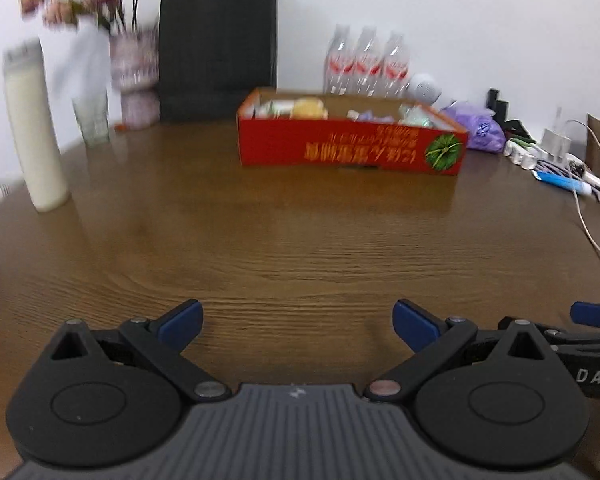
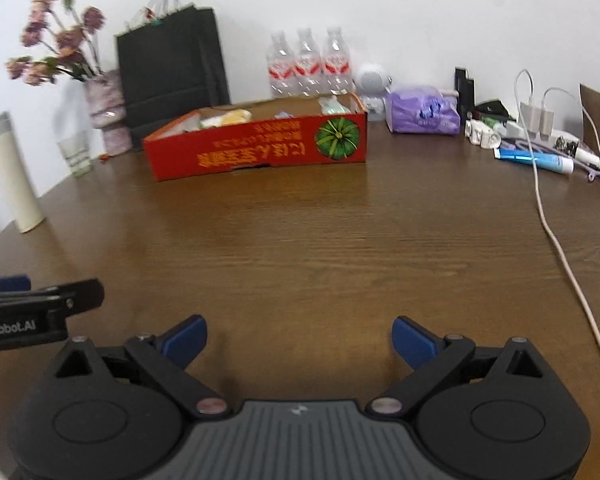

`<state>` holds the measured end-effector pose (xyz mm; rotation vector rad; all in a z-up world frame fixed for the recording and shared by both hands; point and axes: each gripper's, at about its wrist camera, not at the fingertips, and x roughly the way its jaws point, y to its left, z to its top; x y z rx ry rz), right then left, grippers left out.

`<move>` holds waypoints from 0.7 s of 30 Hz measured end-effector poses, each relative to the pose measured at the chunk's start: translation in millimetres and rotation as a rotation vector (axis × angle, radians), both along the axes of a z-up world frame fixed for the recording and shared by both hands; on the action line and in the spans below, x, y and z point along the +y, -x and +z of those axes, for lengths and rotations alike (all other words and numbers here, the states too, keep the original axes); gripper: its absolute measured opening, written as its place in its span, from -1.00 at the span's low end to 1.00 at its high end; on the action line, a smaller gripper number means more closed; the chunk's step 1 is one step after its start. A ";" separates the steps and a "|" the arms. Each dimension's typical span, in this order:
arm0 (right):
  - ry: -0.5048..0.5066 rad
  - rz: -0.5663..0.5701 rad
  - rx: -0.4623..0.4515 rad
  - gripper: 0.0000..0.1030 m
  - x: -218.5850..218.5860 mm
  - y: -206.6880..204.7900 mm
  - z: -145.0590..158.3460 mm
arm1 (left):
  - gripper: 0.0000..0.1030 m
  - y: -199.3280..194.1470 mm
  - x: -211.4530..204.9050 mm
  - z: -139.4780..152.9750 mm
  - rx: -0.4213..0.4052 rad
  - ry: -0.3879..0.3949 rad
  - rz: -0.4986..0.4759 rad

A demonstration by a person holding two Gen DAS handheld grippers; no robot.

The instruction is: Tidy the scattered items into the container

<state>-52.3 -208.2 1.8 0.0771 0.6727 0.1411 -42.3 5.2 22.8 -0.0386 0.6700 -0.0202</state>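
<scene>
Both grippers are hanging over bare tabletop (image 1: 300, 240) with nothing between the jaws; the left gripper (image 1: 298, 322) is standing with jaws spread wide and empty, and the right gripper (image 2: 299, 340) is likewise standing wide and empty. The red box (image 1: 348, 152) serving as container is sitting at about twelve o'clock ahead of the left jaws, well apart from them; from the right view the red box (image 2: 260, 148) is lying at eleven to twelve o'clock, equally far off. Its contents are showing as pale packets and a yellow item; the open stretch of wood before it is carrying nothing loose. Judgement: a placing step is appearing complete, and the task is nearing its end or a fresh search is beginning. Remaining candidates are lying at two o'clock: a blue tube (image 2: 534, 160) and small white pieces (image 2: 482, 136) beside cables; whether these belong to the task cannot be told. The next move is calling for a reach rightward with jaws kept wide, avoiding the white cable (image 2: 556, 236).
</scene>
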 end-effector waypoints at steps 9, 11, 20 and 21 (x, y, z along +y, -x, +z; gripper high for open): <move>0.043 -0.004 0.018 0.93 16.5 -49.9 -7.7 | 1.00 -34.0 2.2 -20.6 0.030 -0.044 0.003; 0.060 -0.007 0.014 0.95 18.1 -54.8 -9.1 | 1.00 -38.8 -0.2 -22.4 0.033 -0.062 -0.007; 0.102 -0.027 0.020 1.00 24.4 -64.7 -10.5 | 1.00 -48.5 -4.1 -23.1 0.028 -0.057 -0.004; 0.102 -0.028 0.020 1.00 24.4 -64.8 -10.5 | 1.00 -48.5 -4.0 -23.1 0.028 -0.056 -0.004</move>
